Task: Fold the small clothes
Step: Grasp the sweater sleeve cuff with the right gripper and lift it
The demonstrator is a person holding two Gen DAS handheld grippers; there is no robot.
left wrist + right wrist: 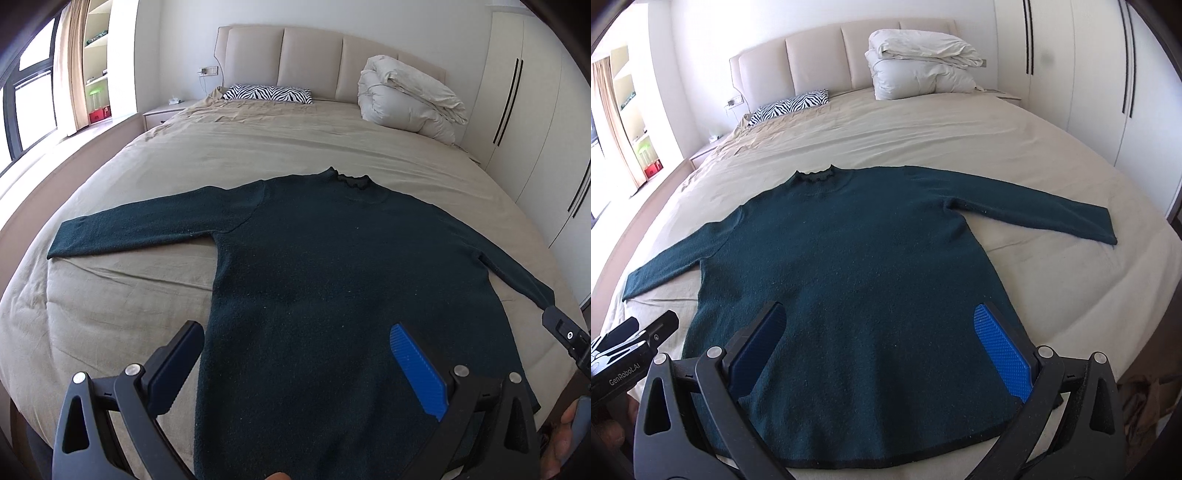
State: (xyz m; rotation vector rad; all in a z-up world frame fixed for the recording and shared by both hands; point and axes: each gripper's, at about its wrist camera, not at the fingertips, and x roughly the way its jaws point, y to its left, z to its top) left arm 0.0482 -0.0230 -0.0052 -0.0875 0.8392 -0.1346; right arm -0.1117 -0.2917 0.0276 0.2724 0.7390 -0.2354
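Dark green sweater [857,280] flat on bed [960,140], sleeves spread; left tongs [295,369], right tongs [882,350] wide.

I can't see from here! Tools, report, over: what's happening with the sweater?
Left tool open, right tool open, both empty. Sweater flat on bed, sleeves spread, unfolded. Nothing in the way.
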